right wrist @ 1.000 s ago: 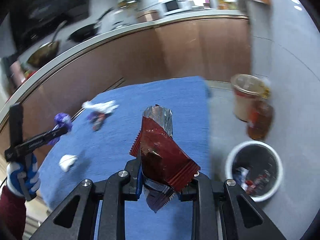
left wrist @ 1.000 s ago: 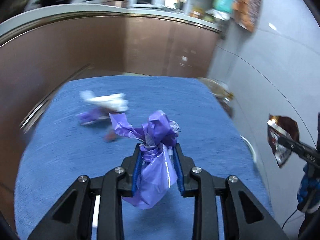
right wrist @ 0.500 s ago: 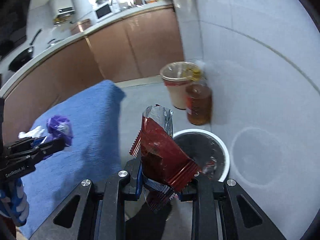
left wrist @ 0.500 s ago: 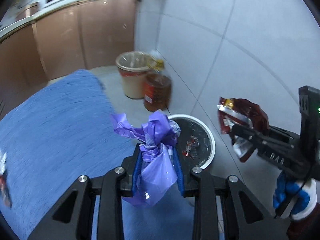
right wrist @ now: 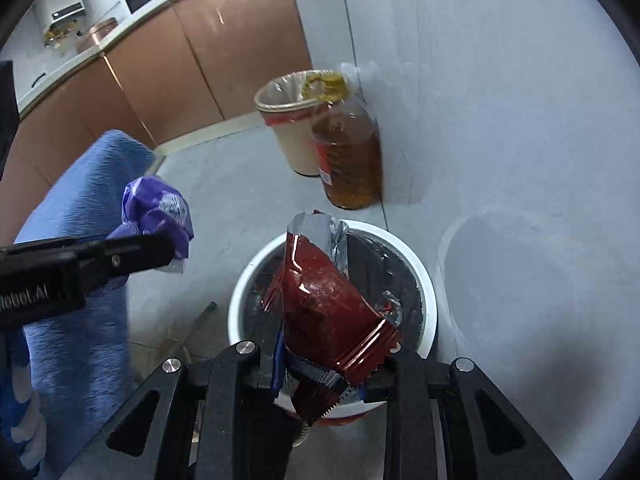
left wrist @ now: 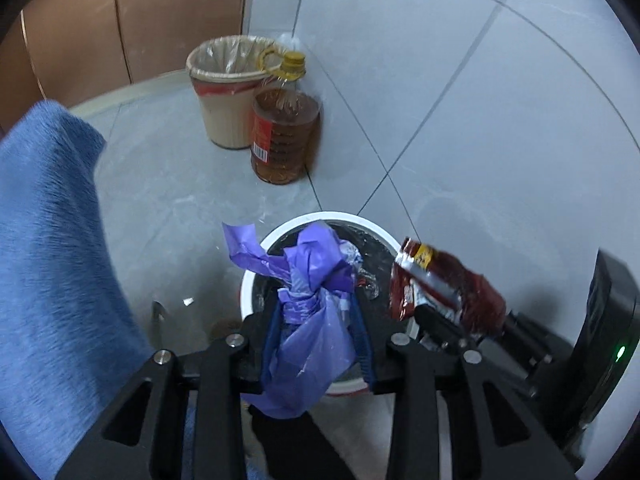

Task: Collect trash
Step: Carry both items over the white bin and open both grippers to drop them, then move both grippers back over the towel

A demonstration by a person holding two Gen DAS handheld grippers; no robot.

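From the left wrist view, the left gripper point(left wrist: 318, 334) is seen pinching a crumpled purple plastic bag point(left wrist: 308, 312), its blue-padded fingers point(left wrist: 363, 344) pressed against the bag's bunched neck. The bag is thin and glossy, knotted and wrinkled above the pads, with a loose torn flap thrown out to the left and a fuller pouch sagging below. It is held directly over the near rim of a white trash bin point(left wrist: 256, 268) lined in black, which stands on the grey tiled floor.

Only the right wrist view shows the kitchen counter point(right wrist: 80, 46) with appliances on it and the copper-coloured cabinet fronts below it — the left view catches just a strip of cabinet. In the right view the right gripper point(right wrist: 320, 372) is closed on a red snack wrapper point(right wrist: 324, 304), held above the bin's point(right wrist: 428, 280) opening. The wrapper is shiny, torn open at the top so that its silver inner foil shows, with a crimped, zigzag seam at the lower end.

The yellow label on the wrapper point(left wrist: 444, 288) is revealed only in the left view. Beyond the bin, in both views, a beige bin with a clear liner point(left wrist: 228, 92) and a bottle of amber oil point(left wrist: 285, 136) are seen side by side — near the wall. A blue cloth-covered surface point(left wrist: 48, 240) fills the left side.
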